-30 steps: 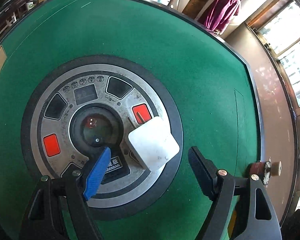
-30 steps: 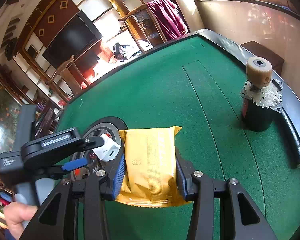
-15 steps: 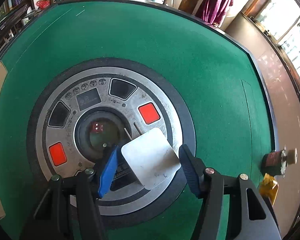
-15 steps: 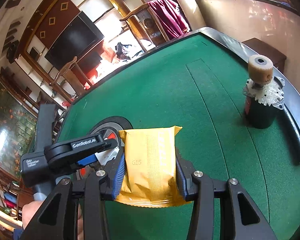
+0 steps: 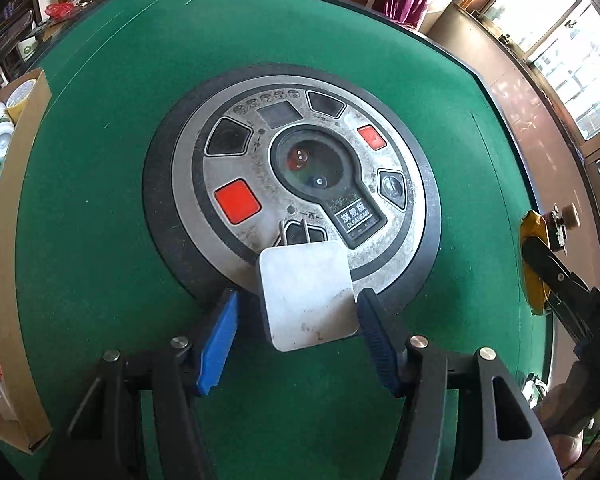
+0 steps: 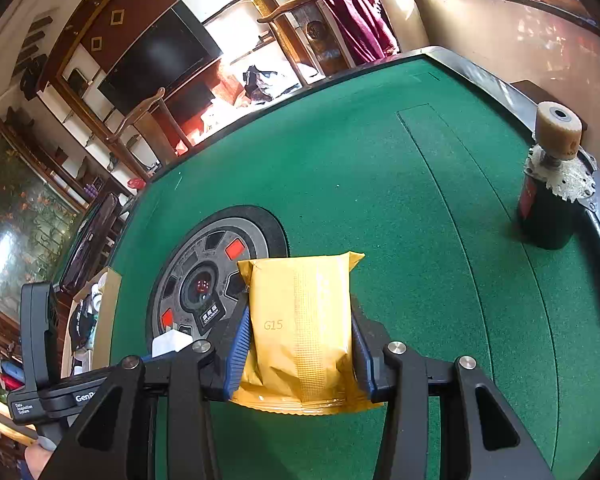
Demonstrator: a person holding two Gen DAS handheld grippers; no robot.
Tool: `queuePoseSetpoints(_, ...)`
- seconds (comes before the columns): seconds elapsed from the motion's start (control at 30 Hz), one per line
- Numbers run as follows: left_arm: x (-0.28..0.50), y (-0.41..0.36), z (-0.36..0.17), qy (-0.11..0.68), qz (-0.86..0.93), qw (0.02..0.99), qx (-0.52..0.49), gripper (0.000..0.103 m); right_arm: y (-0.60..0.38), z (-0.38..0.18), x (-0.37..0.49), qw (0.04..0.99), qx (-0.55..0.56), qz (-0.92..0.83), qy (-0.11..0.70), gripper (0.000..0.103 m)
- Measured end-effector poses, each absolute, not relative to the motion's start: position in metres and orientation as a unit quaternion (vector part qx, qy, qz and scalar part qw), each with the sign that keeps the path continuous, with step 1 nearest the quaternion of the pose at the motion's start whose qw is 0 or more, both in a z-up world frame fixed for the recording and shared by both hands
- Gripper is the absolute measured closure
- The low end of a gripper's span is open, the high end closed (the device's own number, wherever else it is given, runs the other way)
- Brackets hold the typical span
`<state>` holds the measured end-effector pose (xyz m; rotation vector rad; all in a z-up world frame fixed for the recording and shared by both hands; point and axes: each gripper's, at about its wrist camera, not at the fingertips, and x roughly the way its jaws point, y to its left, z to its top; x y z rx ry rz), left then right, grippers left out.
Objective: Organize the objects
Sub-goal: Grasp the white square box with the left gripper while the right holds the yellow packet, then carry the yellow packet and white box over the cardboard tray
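A white square plug adapter (image 5: 306, 296), its metal prongs pointing away, is pinched between the blue pads of my left gripper (image 5: 298, 300), over the near rim of the round control hub (image 5: 292, 184). The adapter (image 6: 170, 342) also shows in the right wrist view, beside the left gripper's black body (image 6: 60, 392). My right gripper (image 6: 300, 304) is shut on a yellow packet (image 6: 300, 320) marked G15, held above the green felt. From the left wrist view that packet (image 5: 534, 264) shows at the far right edge.
A cardboard box (image 5: 20, 240) with bottles and several small items stands along the table's left side. A black cylinder with a toothed disc and a tan wheel on top (image 6: 548, 200) stands by the right rim. A chair with a maroon cloth (image 6: 356, 20) is behind the table.
The left jaws closed onto the white adapter and carried it from the hub's middle to its near rim, rolling a little. The right gripper keeps the packet and has barely shifted.
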<state>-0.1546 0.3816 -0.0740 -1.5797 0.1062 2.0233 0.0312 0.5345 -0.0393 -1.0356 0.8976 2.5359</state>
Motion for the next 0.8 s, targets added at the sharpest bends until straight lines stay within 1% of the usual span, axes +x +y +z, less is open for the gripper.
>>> queuePoseSetpoints(0.27,-0.142,0.394,-0.077,0.104,0.777,0.277,-0.556,0.044,0.529,-0.046,0.025,0.121,-0.367,0.873,0.298,0.055)
queuePoseSetpoints(0.33,-0.138,0.399,-0.077,0.124,0.789,0.272,-0.537,0.058,0.526,-0.047,0.024,0.119,-0.369,0.874,0.291,0.055)
queuePoseSetpoints(0.57,-0.119,0.4,-0.081,0.153,0.826,0.264,-0.473,0.059,0.507,-0.05,0.015,0.11,-0.383,0.879,0.262,0.055)
queuePoseSetpoints(0.8,-0.115,0.399,-0.084,0.139,0.847,0.271,-0.437,0.059,0.482,-0.056,0.005,0.098,-0.4,0.884,0.221,0.055)
